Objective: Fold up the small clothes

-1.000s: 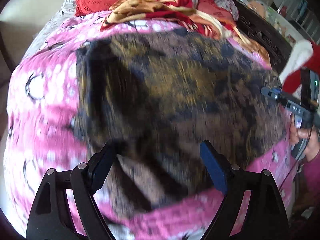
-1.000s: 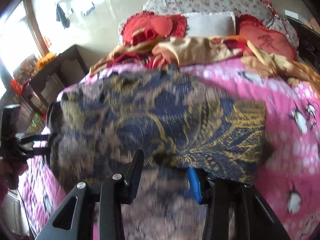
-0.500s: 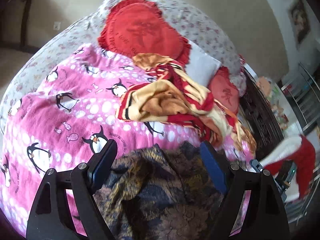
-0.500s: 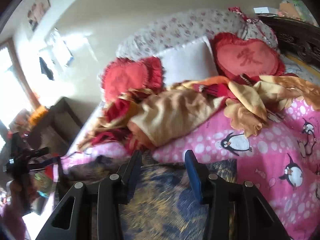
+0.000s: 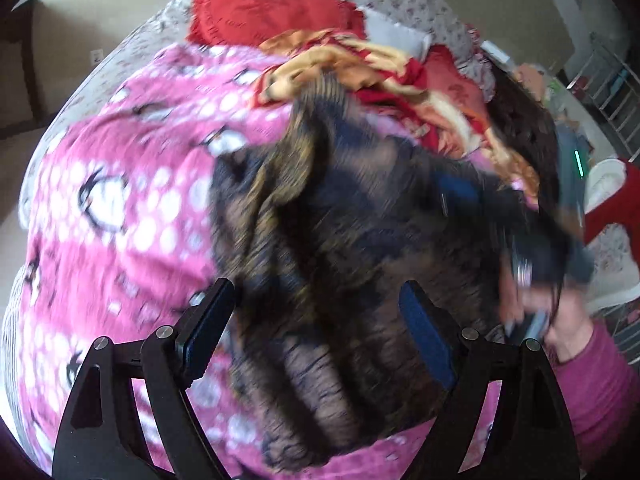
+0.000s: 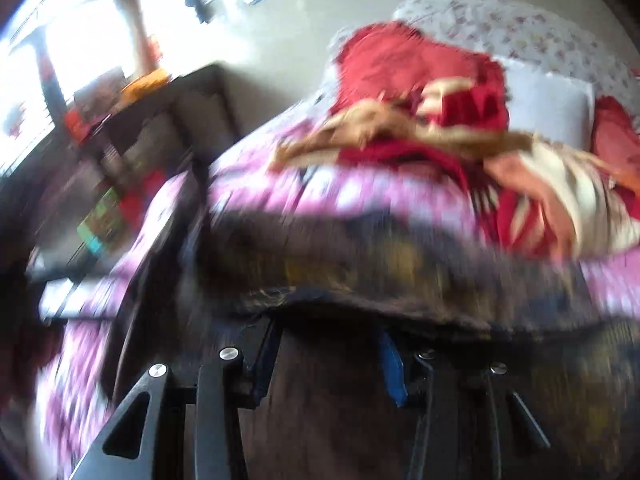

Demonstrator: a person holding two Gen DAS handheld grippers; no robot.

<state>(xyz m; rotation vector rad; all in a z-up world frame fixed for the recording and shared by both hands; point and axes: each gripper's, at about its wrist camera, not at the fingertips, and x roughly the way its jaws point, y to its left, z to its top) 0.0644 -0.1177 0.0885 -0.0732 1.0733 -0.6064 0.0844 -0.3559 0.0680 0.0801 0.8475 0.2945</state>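
The left gripper [image 5: 316, 320] stood wide apart at the bottom of the left wrist view, its blue pads clear of the cloth and grasping nothing. The garment [image 5: 360, 248], dark blue with gold-brown patterning, lay between and beyond its fingers, spreading up to the middle of the frame over the pink penguin blanket [image 5: 120, 208] on the bed. One edge of the garment rose in a fold toward the upper centre.

At the right edge of that view a hand [image 5: 560, 320] in a pink sleeve [image 5: 600, 392] held the right gripper [image 5: 472, 196], badly blurred, against the garment's far side. In the right wrist view the right gripper [image 6: 328, 364] sat at the bottom centre, half closed; the garment [image 6: 400, 280] draped over its fingertips and dark cloth filled the gap between the fingers, so it appeared to be grasping the cloth, though blur hid the pads' contact.

Beyond the garment, in the upper part of both views, lay a crumpled red-and-tan blanket [image 5: 384, 68], a red cushion [image 5: 264, 12] and a white pillow [image 6: 548, 104]. A dark nightstand [image 6: 152, 132] with clutter stood at the left of the right wrist view.
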